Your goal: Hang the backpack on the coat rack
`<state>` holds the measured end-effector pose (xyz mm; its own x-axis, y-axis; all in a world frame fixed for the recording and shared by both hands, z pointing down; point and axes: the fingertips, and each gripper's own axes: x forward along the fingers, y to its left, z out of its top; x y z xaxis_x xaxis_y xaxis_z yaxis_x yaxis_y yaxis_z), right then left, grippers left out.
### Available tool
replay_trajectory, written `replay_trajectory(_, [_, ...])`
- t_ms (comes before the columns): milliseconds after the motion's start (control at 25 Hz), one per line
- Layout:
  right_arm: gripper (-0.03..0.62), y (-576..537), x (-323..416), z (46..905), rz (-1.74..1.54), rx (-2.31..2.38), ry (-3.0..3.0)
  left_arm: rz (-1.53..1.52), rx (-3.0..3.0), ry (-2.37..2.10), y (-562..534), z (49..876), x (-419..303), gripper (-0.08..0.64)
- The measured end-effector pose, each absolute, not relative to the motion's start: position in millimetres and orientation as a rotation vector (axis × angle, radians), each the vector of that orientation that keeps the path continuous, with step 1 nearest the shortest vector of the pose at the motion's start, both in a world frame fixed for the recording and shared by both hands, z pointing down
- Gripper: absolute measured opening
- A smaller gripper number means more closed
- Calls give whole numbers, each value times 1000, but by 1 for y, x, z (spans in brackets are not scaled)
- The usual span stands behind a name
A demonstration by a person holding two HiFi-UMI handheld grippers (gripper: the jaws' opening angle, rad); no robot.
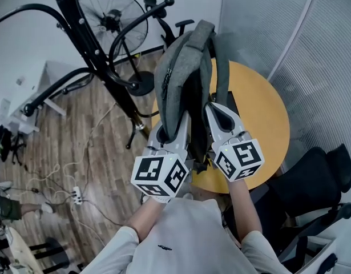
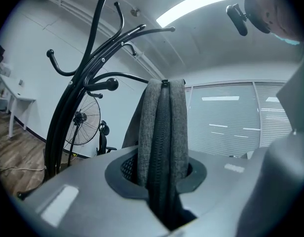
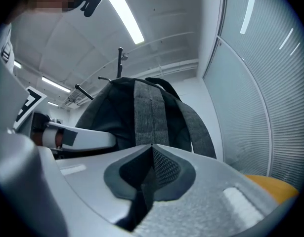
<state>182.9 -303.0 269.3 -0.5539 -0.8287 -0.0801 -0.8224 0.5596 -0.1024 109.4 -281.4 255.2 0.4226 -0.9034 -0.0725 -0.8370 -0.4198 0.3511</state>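
Currently your left gripper [image 1: 172, 128] and right gripper [image 1: 214, 109] both pinch the grey fabric backpack [image 1: 184, 79], aloft over the round yellow table [image 1: 266, 119] beside the black metal coat rack [image 1: 101, 67]; 2 thin fabric grips could slip, or the bag could swing past the black knobbed hook [image 1: 165, 3].

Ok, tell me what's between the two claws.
The backpack: its dark back side fills the gap between the left claw and the right claw, each clamped on it. The head view shows this.

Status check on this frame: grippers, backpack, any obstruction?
Left gripper and right gripper shut on backpack. Backpack held up, not on coat rack yet. Nothing seen between them.
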Motion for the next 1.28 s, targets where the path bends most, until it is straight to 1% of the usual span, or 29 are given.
replay_trajectory(520, [-8, -331, 168, 236, 8, -1308, 2741, -517, 2354, -1542, -306, 222, 116, 104])
replay_trajectory(880, [-9, -342, 159, 209, 93, -1253, 2761, -677, 2263, -1560, -322, 200, 115, 105])
replay_trajectory(1280, [-8, -345, 144, 205, 154, -1206, 2863, -837, 2144, -1541, -322, 198, 102, 106])
